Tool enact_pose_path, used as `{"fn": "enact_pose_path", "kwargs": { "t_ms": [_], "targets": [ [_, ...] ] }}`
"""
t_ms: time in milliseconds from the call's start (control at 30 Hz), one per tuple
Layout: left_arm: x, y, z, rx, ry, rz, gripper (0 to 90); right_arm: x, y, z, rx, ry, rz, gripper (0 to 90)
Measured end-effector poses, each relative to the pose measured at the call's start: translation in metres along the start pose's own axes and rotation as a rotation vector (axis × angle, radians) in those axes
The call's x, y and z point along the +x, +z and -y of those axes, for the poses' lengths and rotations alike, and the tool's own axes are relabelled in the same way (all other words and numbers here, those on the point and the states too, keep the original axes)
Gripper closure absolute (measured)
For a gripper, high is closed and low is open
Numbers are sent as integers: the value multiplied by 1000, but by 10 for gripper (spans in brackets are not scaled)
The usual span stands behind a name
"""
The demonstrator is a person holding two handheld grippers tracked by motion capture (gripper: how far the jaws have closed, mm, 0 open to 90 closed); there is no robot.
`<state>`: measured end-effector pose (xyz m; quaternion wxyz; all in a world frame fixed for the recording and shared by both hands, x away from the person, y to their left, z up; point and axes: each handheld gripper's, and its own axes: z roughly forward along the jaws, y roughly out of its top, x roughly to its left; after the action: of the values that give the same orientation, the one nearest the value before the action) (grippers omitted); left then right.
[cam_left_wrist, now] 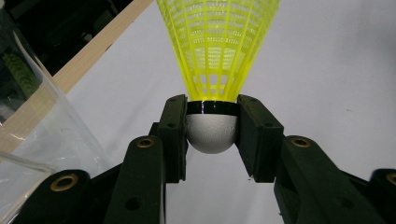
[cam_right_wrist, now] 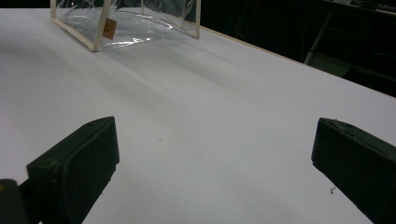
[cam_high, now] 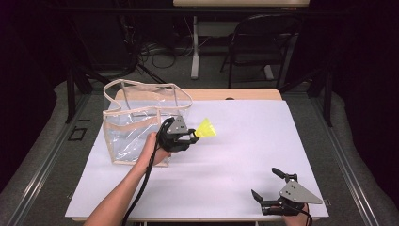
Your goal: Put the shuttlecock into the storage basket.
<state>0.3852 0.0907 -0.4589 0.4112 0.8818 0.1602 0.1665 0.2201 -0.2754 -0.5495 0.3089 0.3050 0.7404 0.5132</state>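
Note:
A yellow shuttlecock with a white cork base is clamped in my left gripper, whose pads press on both sides of the cork. The gripper hovers over the white table just right of a clear plastic bag with beige trim, which stands open at the table's left. My right gripper rests near the front right edge, jaws wide open with bare table between them. In the right gripper view the clear bag stands far off.
The white table surface stretches between the two grippers. A wooden strip runs along the table's back edge. Behind the table stand a dark chair, a table leg and loose cables on the floor.

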Motion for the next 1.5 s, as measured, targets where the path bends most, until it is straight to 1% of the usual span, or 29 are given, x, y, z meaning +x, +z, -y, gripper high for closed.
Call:
{"fn": "enact_pose_path", "kwargs": {
  "t_ms": [100, 200, 300, 467, 800, 933, 1233, 1500],
  "targets": [
    [1, 0, -3, -4, -4, 0, 650, 0, 0, 0, 2, -1, 0, 4],
    [2, 0, -6, -6, 3, 0, 650, 0, 0, 0, 2, 0, 2, 5],
    [3, -1, -9, -11, -4, 0, 651, 0, -1, 0, 2, 1, 3, 5],
    [5, -3, -14, -14, -3, -3, 650, 0, -1, 0, 1, 0, 4, 5],
    [8, -6, -21, -5, 6, -12, 650, 0, -1, 0, 1, 0, 4, 5],
    [8, -8, -25, -10, 4, -14, 651, 0, -1, -1, 1, -1, 4, 5],
    [10, -12, -34, -19, 15, -20, 651, 0, -1, -1, 0, 1, 5, 5],
    [14, -15, -38, -23, 15, -26, 650, 0, -1, -1, 0, -1, 7, 5]
  ]
}}
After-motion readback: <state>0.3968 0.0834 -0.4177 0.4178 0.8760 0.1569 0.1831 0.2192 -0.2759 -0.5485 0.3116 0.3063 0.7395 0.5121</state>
